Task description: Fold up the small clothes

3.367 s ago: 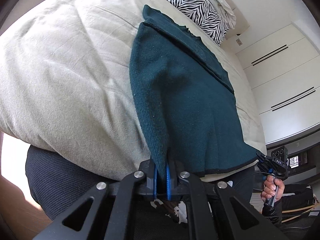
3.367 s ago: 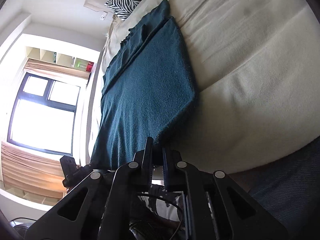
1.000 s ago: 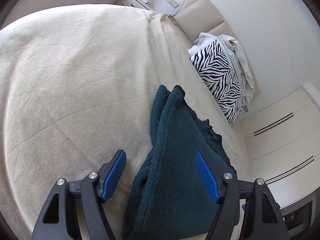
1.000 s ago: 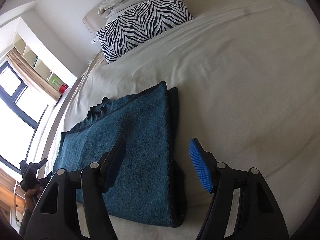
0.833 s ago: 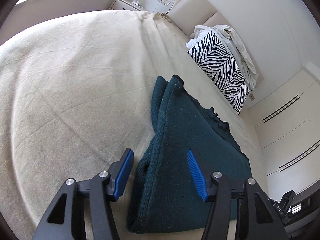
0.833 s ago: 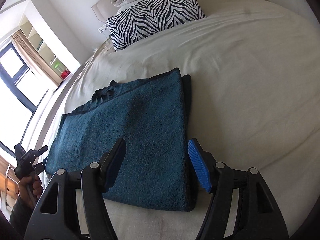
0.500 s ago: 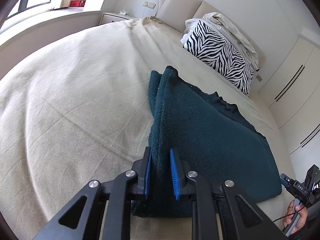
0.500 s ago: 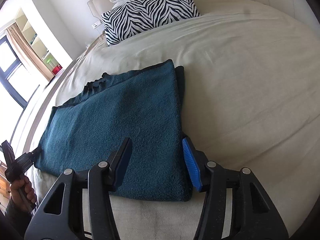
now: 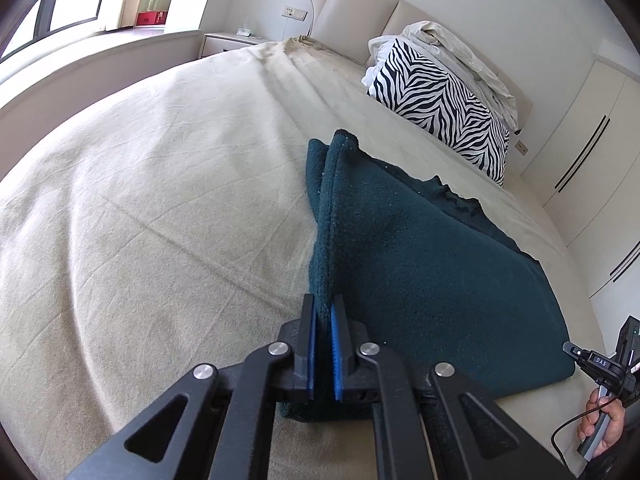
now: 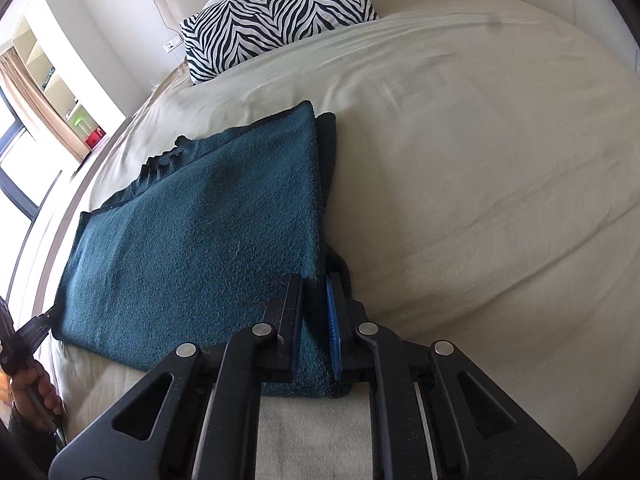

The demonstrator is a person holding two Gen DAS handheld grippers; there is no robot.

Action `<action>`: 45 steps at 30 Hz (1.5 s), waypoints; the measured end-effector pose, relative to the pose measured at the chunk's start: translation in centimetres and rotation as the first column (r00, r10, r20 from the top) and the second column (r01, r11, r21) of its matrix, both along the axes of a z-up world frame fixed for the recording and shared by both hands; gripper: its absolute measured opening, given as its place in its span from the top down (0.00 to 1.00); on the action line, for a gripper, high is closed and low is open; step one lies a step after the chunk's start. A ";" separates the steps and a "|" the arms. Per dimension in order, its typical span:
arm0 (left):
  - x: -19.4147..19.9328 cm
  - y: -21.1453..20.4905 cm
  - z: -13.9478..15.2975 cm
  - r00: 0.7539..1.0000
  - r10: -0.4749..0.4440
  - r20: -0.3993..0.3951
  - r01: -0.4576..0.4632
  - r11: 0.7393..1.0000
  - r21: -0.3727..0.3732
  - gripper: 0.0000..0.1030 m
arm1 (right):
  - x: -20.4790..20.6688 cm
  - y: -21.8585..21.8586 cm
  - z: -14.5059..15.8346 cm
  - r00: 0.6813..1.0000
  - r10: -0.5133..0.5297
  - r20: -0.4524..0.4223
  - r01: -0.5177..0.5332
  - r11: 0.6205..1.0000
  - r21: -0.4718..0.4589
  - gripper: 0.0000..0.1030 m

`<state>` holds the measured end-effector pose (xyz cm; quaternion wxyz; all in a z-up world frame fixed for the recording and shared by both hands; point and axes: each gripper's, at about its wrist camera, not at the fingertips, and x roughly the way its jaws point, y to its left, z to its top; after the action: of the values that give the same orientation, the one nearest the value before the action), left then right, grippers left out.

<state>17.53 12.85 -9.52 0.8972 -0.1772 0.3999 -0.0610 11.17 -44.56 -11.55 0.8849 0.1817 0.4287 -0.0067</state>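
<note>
Left wrist view: the left tongs (image 9: 321, 350) are clenching the near left corner of the teal garment (image 9: 420, 272) lying half-folded on the bed (image 9: 160, 200). The right tongs (image 10: 314, 330) are pinching its near right corner. Both corners gripped, the next fold likely calls for lifting them together toward the zebra pillow (image 10: 276, 12).

Teal sweater (image 9: 420, 264), cream bedsheet (image 9: 160, 184), zebra-striped pillow (image 9: 440, 100)

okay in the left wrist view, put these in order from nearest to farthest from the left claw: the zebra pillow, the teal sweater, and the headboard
1. teal sweater: pinched in the left claw, at its near left corner.
2. zebra pillow: farther up the bed, to the right.
3. headboard: against the back wall, behind the pillow.
</note>
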 end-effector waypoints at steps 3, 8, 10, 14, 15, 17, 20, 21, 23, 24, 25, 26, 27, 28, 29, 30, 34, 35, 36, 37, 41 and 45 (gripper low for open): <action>-0.5 0.1 -0.2 1.000 0.000 0.001 0.000 1.000 0.004 0.93 | -0.3 0.0 0.4 1.000 -0.004 0.005 0.003 1.000 0.006 0.94; -1.0 0.8 -0.7 1.000 0.016 -0.008 -0.017 1.000 -0.018 0.93 | -0.7 -0.3 0.6 1.000 -0.013 -0.007 0.013 0.999 0.033 0.95; -1.0 1.0 -0.9 1.000 0.020 -0.013 -0.020 0.999 -0.028 0.93 | -1.0 -0.5 0.6 1.000 -0.020 -0.011 0.021 0.999 0.045 0.95; -0.6 1.1 -1.6 0.999 0.018 -0.032 -0.019 0.999 -0.033 0.93 | -1.1 -1.2 -0.6 0.999 -0.034 -0.033 0.036 0.997 0.069 0.95; -0.5 1.2 -1.7 0.999 0.022 -0.036 -0.023 0.999 -0.043 0.93 | -1.1 -1.4 -0.8 0.999 -0.039 -0.037 0.042 0.996 0.083 0.95; -0.4 1.4 -1.8 0.999 0.023 -0.037 -0.025 0.998 -0.053 0.93 | -1.4 -1.1 -0.5 0.999 -0.039 -0.028 0.041 0.997 0.067 0.95; -0.3 1.4 -1.8 0.999 0.022 -0.036 -0.024 0.998 -0.052 0.93 | -1.6 -1.0 -0.7 0.999 -0.037 -0.029 0.039 0.997 0.059 0.95; -0.3 1.4 -1.8 0.999 0.022 -0.036 -0.023 0.998 -0.053 0.93 | -1.6 -1.2 -1.0 0.999 -0.040 -0.031 0.042 0.997 0.068 0.95; -0.2 1.4 -1.9 0.999 0.022 -0.036 -0.024 0.998 -0.050 0.93 | -1.4 -1.5 -1.7 0.999 -0.041 -0.035 0.044 0.995 0.089 0.95; -0.2 1.5 -1.9 0.999 0.022 -0.036 -0.024 0.999 -0.048 0.93 | -1.3 -1.5 -1.9 0.999 -0.031 -0.036 0.034 0.995 0.094 0.95; -0.2 1.5 -1.9 0.999 0.021 -0.036 -0.023 0.999 -0.047 0.93 | -1.2 -1.4 -1.9 0.999 -0.022 -0.033 0.025 0.996 0.090 0.95; -0.2 1.4 -1.9 0.999 0.022 -0.037 -0.023 0.999 -0.046 0.92 | -1.3 -1.3 -1.8 1.000 -0.013 -0.028 0.015 0.996 0.088 0.94; -0.2 1.4 -1.9 0.999 0.023 -0.039 -0.025 0.999 -0.045 0.90 | -1.3 -1.3 -1.6 1.000 -0.006 -0.029 0.008 0.996 0.088 0.94; -0.2 1.5 -1.8 0.999 0.023 -0.039 -0.025 0.998 -0.052 0.90 | -1.4 -1.4 -1.4 1.000 -0.008 -0.027 0.010 0.995 0.096 0.94; -0.3 1.6 -1.5 0.999 0.025 -0.035 -0.027 0.997 -0.067 0.88 | -1.6 -1.6 -1.1 1.000 -0.016 -0.026 0.019 0.994 0.110 0.92; -0.6 1.8 -1.0 0.999 0.036 -0.026 -0.038 0.997 -0.073 0.87 | -1.8 -1.9 -0.6 0.999 -0.032 -0.022 0.035 0.993 0.110 0.90; -1.5 1.6 3.3 0.995 0.073 0.067 -0.073 0.997 -0.002 0.85 | -3.1 -3.0 2.8 0.988 -0.122 0.096 0.115 0.990 0.082 0.45; -1.2 1.1 4.4 0.994 0.063 0.093 -0.066 0.997 0.027 0.81 | -2.8 -2.9 3.7 0.986 -0.115 0.119 0.104 0.991 0.089 0.45; -0.6 0.3 5.5 0.992 0.045 0.114 -0.052 0.997 0.060 0.75 | -2.2 -2.6 4.4 0.987 -0.093 0.128 0.081 0.992 0.098 0.45; 0.2 -0.7 6.3 0.991 0.021 0.134 -0.034 0.995 0.090 0.73 | -1.3 -2.0 5.1 0.988 -0.067 0.136 0.052 0.993 0.111 0.45; 5.4 -5.2 6.8 0.986 -0.069 0.151 0.041 0.983 0.178 0.72 | 3.9 2.5 6.3 0.983 0.094 0.155 -0.125 0.970 0.209 0.45; 10.7 -9.2 5.0 0.986 -0.113 0.123 0.077 0.961 0.265 0.70 | 9.9 7.8 5.1 0.975 0.180 0.133 -0.214 0.925 0.315 0.45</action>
<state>28.21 3.63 -4.54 0.9340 -0.0342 0.3501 -0.0630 21.09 -36.72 -6.44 0.8592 0.2821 0.3946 0.1628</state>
